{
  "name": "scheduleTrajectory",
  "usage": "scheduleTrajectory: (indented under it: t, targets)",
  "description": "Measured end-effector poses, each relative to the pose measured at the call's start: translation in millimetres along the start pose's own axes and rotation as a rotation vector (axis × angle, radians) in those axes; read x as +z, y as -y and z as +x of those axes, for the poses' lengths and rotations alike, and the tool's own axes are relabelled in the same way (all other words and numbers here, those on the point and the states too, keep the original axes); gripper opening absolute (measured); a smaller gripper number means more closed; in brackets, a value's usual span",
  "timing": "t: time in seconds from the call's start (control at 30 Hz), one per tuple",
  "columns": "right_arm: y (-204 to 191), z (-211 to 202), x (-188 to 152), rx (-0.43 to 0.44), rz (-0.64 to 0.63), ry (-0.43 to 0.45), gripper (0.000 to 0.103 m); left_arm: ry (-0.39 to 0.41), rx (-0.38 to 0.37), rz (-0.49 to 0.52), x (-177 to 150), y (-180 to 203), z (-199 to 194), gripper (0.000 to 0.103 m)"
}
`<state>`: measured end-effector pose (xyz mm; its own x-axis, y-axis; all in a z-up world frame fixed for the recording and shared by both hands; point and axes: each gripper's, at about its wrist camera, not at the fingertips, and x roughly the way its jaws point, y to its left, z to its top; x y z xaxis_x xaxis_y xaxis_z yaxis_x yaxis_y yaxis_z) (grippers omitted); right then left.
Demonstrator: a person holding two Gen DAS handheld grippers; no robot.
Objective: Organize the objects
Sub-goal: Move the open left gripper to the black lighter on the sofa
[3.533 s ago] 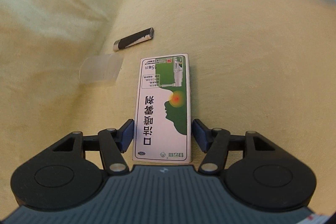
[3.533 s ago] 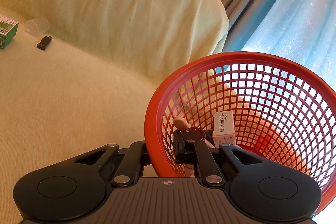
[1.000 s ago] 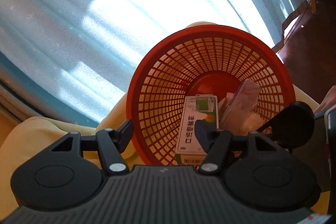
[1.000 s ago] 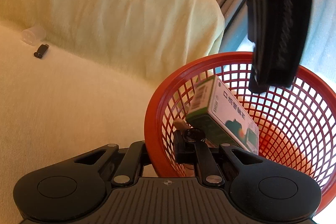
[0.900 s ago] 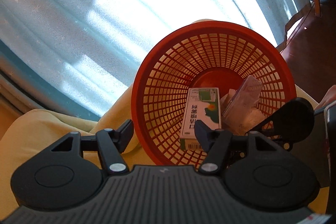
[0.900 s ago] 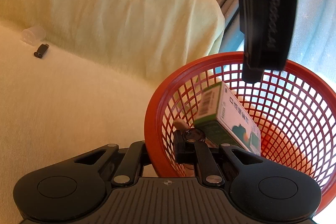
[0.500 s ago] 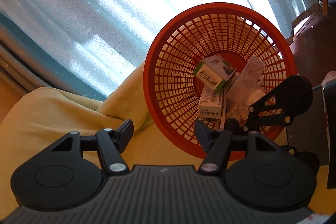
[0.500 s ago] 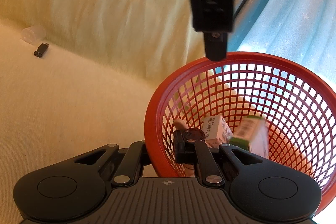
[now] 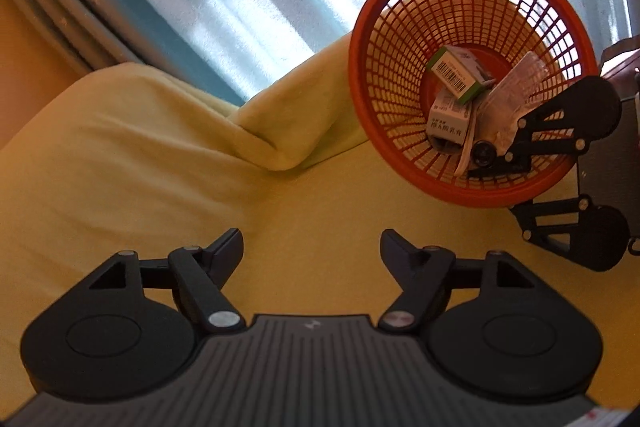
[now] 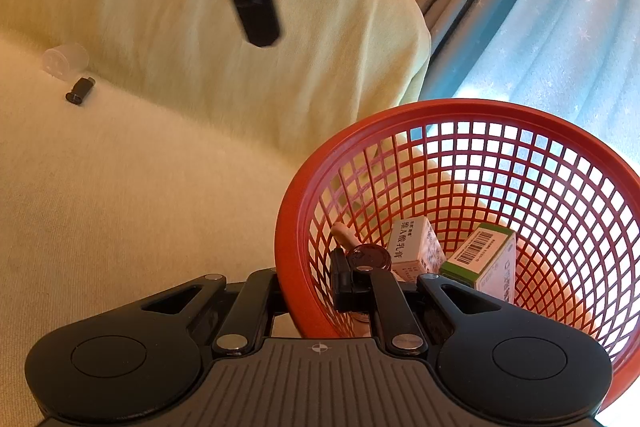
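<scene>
The right gripper (image 10: 316, 291) pinches the red mesh basket (image 10: 592, 155) by its near rim, likely to steady it, the green medicine box (image 10: 486, 259) lying inside, while the empty left gripper (image 9: 311, 247), jaws opening, hangs beside it.

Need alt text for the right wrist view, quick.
The right tongs are shut on the rim of a red plastic mesh basket holding a green-and-white carton and a white carton. It sits on a yellow-covered sofa.
</scene>
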<state>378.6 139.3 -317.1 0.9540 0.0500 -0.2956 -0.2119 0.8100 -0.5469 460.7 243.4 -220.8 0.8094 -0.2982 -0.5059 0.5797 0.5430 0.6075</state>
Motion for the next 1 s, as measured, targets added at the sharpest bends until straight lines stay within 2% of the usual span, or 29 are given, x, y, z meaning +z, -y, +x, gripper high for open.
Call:
scheduleTrajectory:
  t: [0.23,0.5,0.77,1.0]
  targets:
    - [0.2,0.5,-0.3,0.001,0.000,0.000,0.007,-0.077,0.054,-0.103,-35.5,-19.7,3.2,0.079]
    - [1.6,-3.5,-2.6,0.002,-0.003,0.001,0.007,-0.155,0.108,-0.246,-77.6,-41.6,3.0,0.090]
    - [0.5,-1.8,-1.8,0.002,-0.002,0.000,0.007,-0.282,0.197,-0.413,-136.1,-58.7,-9.6,0.091]
    - [1.4,1.1,-2.1,0.002,-0.005,-0.001,0.007,-0.319,0.227,-0.519,-159.8,-64.0,-7.7,0.091]
